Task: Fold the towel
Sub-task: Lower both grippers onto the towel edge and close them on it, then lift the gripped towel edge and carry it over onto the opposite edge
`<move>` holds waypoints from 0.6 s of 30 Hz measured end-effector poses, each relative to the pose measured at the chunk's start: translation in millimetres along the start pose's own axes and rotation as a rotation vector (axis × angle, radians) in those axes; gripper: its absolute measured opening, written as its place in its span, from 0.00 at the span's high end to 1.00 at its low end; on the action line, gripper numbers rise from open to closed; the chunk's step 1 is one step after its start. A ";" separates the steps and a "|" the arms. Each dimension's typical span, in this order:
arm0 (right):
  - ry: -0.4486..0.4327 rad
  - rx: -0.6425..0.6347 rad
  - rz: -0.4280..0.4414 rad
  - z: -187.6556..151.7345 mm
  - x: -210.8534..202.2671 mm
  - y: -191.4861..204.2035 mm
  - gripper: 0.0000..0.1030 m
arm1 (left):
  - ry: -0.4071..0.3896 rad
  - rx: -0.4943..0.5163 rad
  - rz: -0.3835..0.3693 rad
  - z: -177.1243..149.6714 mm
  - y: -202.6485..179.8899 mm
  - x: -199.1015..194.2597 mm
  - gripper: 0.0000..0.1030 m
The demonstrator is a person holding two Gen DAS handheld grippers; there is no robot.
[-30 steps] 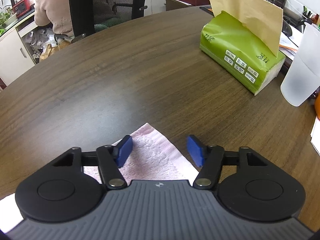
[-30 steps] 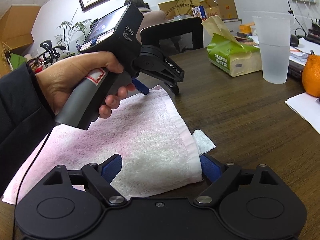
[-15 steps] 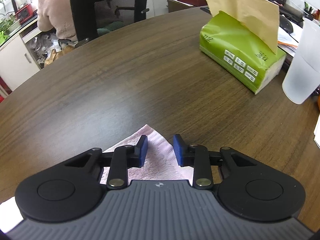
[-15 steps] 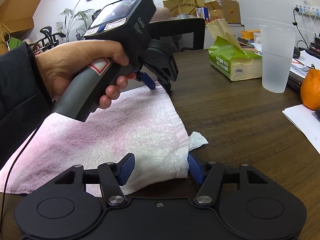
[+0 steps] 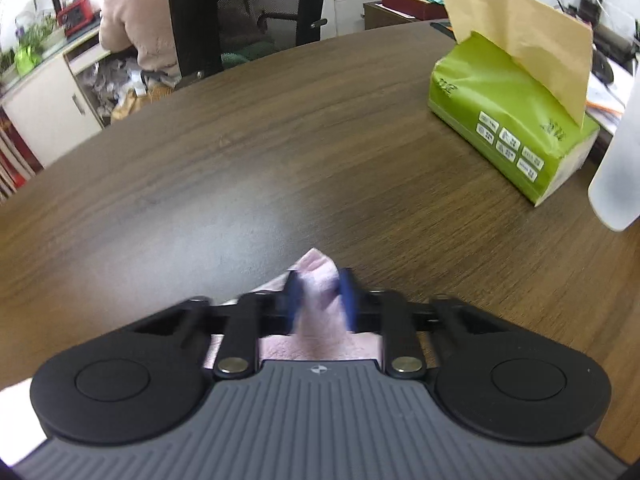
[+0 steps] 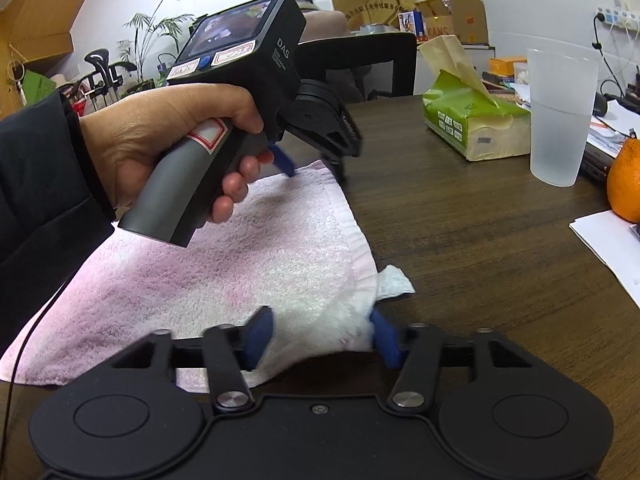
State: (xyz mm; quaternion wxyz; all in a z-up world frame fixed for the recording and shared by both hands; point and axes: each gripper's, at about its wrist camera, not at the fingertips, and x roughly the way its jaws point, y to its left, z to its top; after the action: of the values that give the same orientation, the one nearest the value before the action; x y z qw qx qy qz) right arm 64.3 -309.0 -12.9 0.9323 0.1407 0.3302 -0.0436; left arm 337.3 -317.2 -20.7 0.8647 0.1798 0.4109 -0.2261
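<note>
My left tool (image 5: 320,296) and right tool (image 6: 320,338) are each closing on a corner of the pink towel (image 6: 248,256), which lies flat on the table (image 5: 280,152) near the green tissue pack (image 5: 508,120), cloth bunched between the blue pads. Either pinch may catch only the top layer, so a corner could slip when lifted. The pads are blurred, and the towel's near edge is hidden behind my tools.

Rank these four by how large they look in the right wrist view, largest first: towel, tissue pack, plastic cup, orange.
1. towel, by far the widest
2. tissue pack
3. plastic cup, close to the pack, so that order is unsure
4. orange, cut off by the picture's edge, so its full size cannot be told
</note>
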 end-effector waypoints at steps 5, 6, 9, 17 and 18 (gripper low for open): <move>0.000 0.020 0.031 -1.8 1.8 -3.2 0.93 | 0.006 -0.023 -0.013 1.2 6.6 0.5 0.97; -0.002 0.026 0.034 -2.0 1.8 -3.9 0.93 | 0.006 -0.041 -0.023 1.2 9.9 0.1 0.97; -0.015 0.054 0.053 -3.3 2.1 -8.0 0.93 | 0.002 -0.075 -0.044 0.7 16.0 -0.7 0.97; -0.073 0.071 0.071 -5.7 -4.7 -10.7 0.93 | -0.009 -0.103 -0.098 -3.2 24.5 -5.6 0.97; -0.077 0.066 0.071 -5.1 -4.5 -10.0 0.93 | -0.013 -0.107 -0.104 -3.6 25.5 -6.7 0.97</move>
State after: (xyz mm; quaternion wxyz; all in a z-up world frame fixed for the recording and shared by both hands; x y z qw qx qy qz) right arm 56.0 -317.1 -16.1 0.9402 0.1811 0.2873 -0.0268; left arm 345.0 -292.6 -14.4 0.8628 0.1106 0.4256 -0.2495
